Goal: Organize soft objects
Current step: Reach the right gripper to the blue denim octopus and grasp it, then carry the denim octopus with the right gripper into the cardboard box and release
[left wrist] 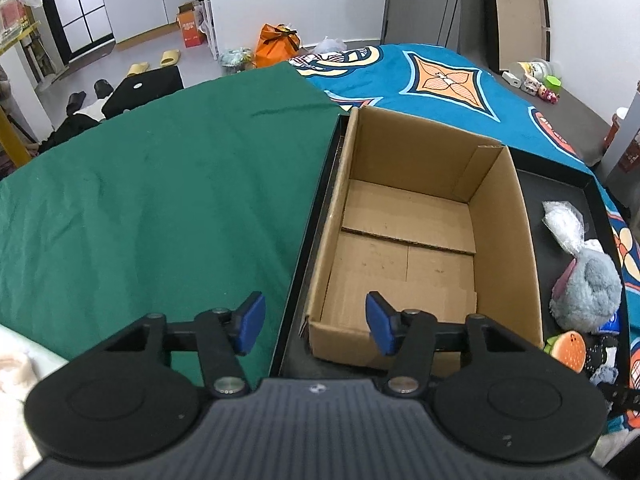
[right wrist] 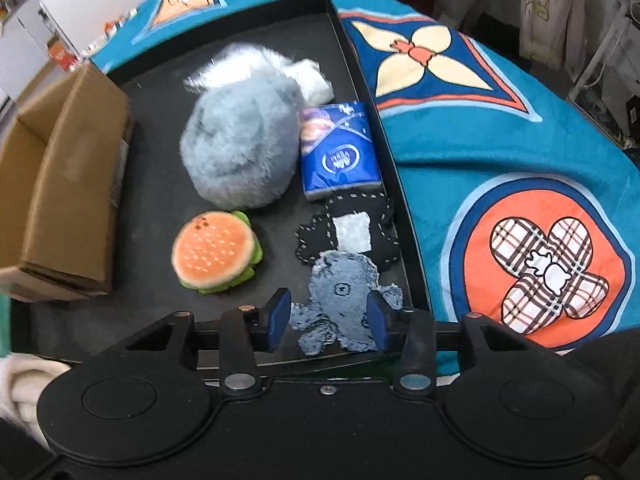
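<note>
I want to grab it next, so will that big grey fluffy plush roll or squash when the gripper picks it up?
The grey plush looks rounded, so a push may roll it. Its thick fur suggests it is light and will squash.

green cloth point(left wrist: 160, 184) | blue patterned blanket point(right wrist: 520, 168) | yellow slippers point(left wrist: 154, 62) | orange bag point(left wrist: 276, 46)

Grey plush point(right wrist: 240, 148) motion-blurred; cardboard box point(right wrist: 60, 200) cut by left edge; rag doll point(right wrist: 344, 300) partly behind jaws.
</note>
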Demonstrator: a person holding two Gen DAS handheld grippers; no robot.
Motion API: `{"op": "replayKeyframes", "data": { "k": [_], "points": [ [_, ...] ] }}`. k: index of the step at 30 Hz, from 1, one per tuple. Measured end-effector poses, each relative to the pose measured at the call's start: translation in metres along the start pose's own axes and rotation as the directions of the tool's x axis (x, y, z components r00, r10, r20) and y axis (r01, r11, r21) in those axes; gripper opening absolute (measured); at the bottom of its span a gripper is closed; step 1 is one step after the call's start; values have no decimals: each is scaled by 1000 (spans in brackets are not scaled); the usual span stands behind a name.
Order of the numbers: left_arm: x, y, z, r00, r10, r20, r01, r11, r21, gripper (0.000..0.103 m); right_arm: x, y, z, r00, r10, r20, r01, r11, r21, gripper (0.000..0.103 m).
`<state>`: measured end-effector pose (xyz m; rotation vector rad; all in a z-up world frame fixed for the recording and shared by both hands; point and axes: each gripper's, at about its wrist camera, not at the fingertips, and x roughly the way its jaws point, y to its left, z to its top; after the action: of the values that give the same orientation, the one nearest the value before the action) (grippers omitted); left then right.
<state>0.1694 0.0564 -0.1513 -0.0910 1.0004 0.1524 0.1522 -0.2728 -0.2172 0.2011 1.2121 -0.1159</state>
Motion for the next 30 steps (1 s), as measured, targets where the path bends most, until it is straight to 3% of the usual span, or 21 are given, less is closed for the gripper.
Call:
{"op": "replayKeyframes", "data": {
  "k": [3, 6, 8, 13, 20, 30],
  "points": [
    [7, 0, 1, 1000, -5, -3, 5, 1000, -3, 51, 7, 0, 1, 1000, -27, -14, 27, 1000, -5, 42],
    [14, 2, 1, 1000, -21, -15, 21, 1000, -15, 41, 14, 3, 2, 998, -51, -22, 51, 998, -26, 41],
    [19, 2, 0, 999, -32, -23, 32, 999, -21, 26, 16, 6, 1, 997, -78, -13, 77, 996, -48, 37],
    [18, 5, -1, 999, -31, -10, 31, 999, -20, 10, 9, 7, -4, 997, -69, 30, 71, 996, -60, 29],
    [6, 5, -3, 998, -65, -2, 65, 998, -1, 10, -12, 10, -6, 995, -30, 96, 36, 997, -63, 28],
    [-8, 10, -12, 998, -50, -43, 50, 999, -2, 10, -55, 28, -3, 978, 60, 201, -40, 994, -100, 28]
  ]
}}
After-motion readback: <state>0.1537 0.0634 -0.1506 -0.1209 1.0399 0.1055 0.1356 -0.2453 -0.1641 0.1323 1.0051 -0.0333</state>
